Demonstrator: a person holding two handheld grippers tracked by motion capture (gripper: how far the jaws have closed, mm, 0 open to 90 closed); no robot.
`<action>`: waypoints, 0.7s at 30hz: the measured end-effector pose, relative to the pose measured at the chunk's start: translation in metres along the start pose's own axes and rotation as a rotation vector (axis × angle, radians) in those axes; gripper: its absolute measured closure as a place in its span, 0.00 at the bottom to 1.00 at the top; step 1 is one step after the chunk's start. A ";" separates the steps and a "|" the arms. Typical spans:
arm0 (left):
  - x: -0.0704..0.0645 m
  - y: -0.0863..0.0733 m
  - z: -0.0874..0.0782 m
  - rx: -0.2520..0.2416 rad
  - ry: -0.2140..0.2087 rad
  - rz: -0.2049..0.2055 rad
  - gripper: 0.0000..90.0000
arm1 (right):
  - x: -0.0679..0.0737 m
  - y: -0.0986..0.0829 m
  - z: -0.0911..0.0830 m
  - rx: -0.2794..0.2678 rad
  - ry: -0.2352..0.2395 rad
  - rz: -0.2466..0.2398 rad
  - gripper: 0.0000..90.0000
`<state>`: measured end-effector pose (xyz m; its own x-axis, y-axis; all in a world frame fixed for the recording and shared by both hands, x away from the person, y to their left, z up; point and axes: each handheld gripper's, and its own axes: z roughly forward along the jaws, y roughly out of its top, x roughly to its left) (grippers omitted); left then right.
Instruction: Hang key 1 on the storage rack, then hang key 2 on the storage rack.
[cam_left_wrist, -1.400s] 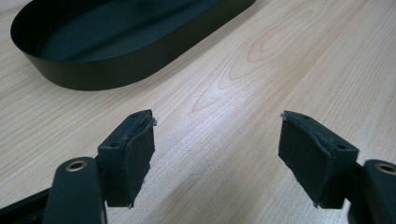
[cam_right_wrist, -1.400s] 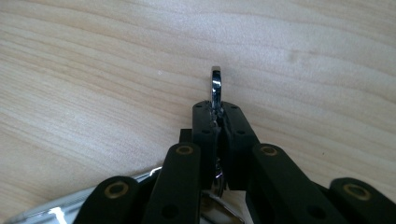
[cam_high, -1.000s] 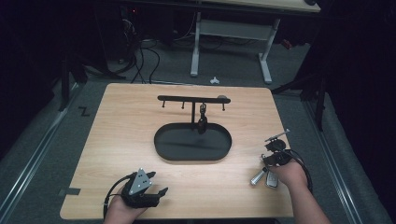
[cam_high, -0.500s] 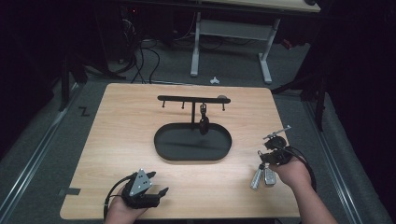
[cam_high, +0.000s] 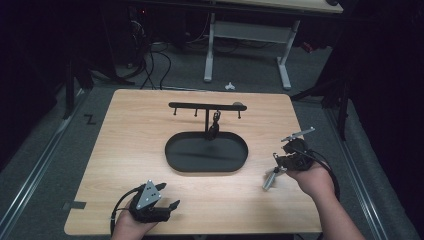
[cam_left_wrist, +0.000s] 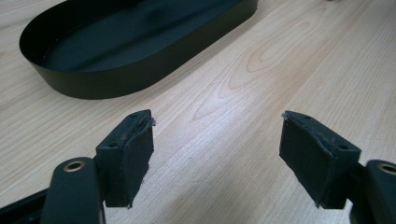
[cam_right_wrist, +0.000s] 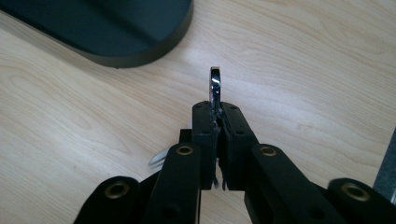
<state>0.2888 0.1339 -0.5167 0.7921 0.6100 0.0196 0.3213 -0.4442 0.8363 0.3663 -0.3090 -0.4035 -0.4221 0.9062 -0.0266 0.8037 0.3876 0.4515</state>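
Shiny metal ring (cam_right_wrist: 215, 86) pinched edge-on in right gripper (cam_right_wrist: 218, 114); wood-grain table (cam_right_wrist: 303, 70).

One readable sign shows: a dark mark shaped like the letter Z (cam_high: 90, 119) on the grey floor (cam_high: 60, 150), just left of the far left corner of the bench (cam_high: 135, 130). Nothing else carries any readable text, label, brand or number.

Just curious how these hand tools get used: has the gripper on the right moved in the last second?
Yes. The right gripper, shut on a shiny metal ring, has shifted left, closer to the black oval tray, with something silvery dangling below it. The tray itself has stayed put.
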 end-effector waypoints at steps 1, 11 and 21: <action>0.001 0.000 0.000 0.001 0.000 0.000 0.29 | 0.001 0.001 -0.002 -0.003 0.005 0.001 0.96; 0.007 0.001 -0.001 -0.021 0.028 -0.019 0.28 | 0.005 0.009 -0.011 -0.003 -0.008 -0.010 0.96; 0.003 0.001 0.003 -0.004 0.017 0.007 0.28 | 0.008 0.020 -0.021 -0.029 0.015 -0.032 0.96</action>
<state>0.2929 0.1331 -0.5174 0.7856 0.6177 0.0346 0.3136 -0.4458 0.8384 0.3704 -0.2980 -0.3755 -0.4538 0.8907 -0.0279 0.7774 0.4110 0.4761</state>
